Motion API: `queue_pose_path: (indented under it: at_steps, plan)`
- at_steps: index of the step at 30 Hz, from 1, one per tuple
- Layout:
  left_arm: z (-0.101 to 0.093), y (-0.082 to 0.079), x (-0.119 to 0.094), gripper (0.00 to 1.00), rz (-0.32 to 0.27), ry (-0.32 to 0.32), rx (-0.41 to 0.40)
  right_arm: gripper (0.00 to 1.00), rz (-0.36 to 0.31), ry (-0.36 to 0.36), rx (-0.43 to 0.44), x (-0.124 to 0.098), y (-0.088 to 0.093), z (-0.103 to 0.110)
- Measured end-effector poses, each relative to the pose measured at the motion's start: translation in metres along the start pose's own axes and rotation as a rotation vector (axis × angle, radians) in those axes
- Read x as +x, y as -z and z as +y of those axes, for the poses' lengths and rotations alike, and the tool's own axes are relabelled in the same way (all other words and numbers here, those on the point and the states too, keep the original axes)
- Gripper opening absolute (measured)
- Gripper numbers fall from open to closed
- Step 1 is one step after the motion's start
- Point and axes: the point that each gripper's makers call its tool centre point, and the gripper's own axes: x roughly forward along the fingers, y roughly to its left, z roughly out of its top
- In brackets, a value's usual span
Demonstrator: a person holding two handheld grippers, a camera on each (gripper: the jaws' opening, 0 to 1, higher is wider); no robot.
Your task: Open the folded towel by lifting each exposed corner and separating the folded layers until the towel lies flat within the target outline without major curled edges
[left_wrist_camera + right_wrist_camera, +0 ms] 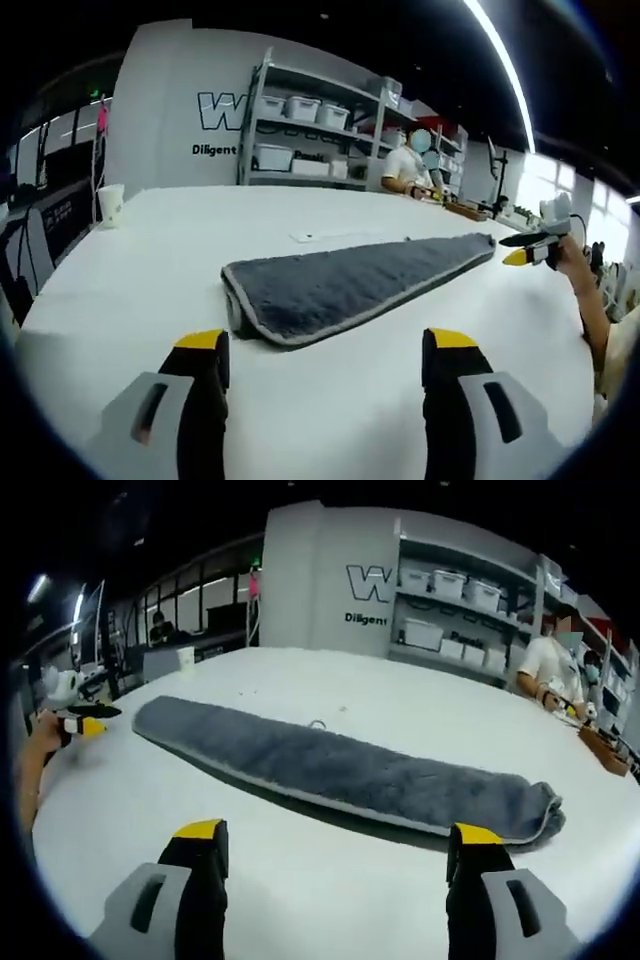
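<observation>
Left gripper view: a grey towel (350,283), folded into a long narrow strip, is laid across the white table (130,290), its nearest folded end just ahead of the left gripper (325,360), whose jaws are spread wide with nothing held. At the strip's far end the right gripper (525,248) is seen, held in a person's hand (572,255). In the right gripper view the same towel (340,765) is stretched between the two tools, the right gripper (335,845) likewise wide open and empty, the left gripper (85,720) near the far tip. No target outline can be made out. Judged from this, unfolding has not begun. The uppermost layer alone should be pinched at each end corner, both ends lifted together, and the layer carried sideways so the pale hem is not curled under.
</observation>
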Motion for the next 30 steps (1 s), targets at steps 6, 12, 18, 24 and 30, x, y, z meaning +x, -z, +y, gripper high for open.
queue_pose_path:
  at_steps: [6, 12, 18, 24, 30]
  plan:
    - [0.009, 0.012, 0.014, 0.68, 0.048, -0.068, -0.006, 0.89, -0.004, -0.018, 0.024, 0.001, 0.001, -0.001]
    - [0.000, 0.008, 0.028, 0.65, 0.024, -0.034, -0.131, 0.89, -0.024, -0.029, 0.034, -0.003, -0.004, 0.002]
    - [0.008, 0.010, 0.032, 0.59, 0.029, -0.084, -0.158, 0.90, -0.041, -0.042, 0.040, -0.005, -0.007, 0.004]
    - [0.017, 0.014, 0.033, 0.34, 0.031, -0.149, -0.196, 0.89, -0.051, -0.048, 0.051, -0.006, -0.009, 0.005]
    - [0.035, 0.015, 0.035, 0.12, 0.045, -0.211, -0.184, 0.89, -0.071, -0.051, 0.073, -0.010, -0.012, 0.001]
